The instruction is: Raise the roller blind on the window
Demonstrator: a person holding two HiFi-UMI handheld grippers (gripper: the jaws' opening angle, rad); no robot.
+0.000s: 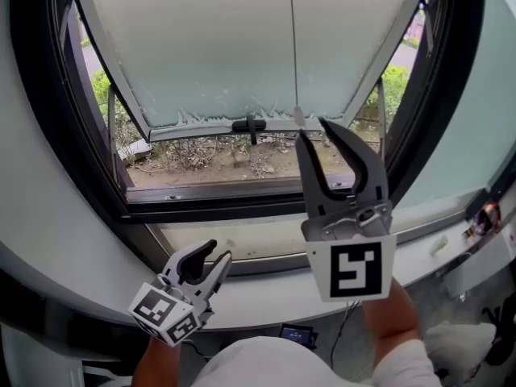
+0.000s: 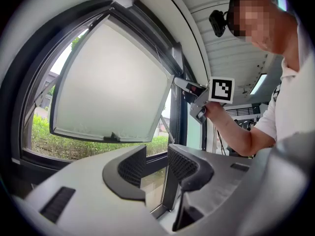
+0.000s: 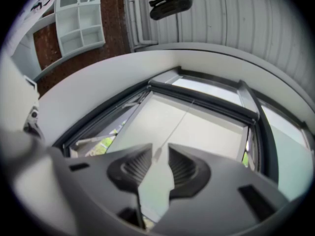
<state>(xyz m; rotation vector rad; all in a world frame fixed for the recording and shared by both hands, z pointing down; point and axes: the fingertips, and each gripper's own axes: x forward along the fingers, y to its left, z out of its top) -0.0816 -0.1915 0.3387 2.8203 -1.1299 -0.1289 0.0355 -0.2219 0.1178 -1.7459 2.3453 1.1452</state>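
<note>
Window frame (image 1: 48, 95) dark, pale panel behind. Roller blind's pull cord (image 1: 291, 47) hangs mid-window. Its end lies between the raised right gripper's (image 1: 311, 129) parted jaws, ungripped. Left gripper (image 1: 216, 258) is low by the sill (image 1: 266, 236), jaws apart, empty.

Frosted matt window pane (image 1: 218, 47); dark smooth frame (image 1: 210, 204); ribbed matt plastic tool pads (image 2: 133, 167).

Your pull cord (image 1: 290, 47), thin and pale, drops from 12 o'clock down the window (image 1: 201, 55). Its small pale toggle (image 1: 299, 119) hangs near centre, loose between your right gripper's (image 1: 311, 127) parted jaws.
</note>
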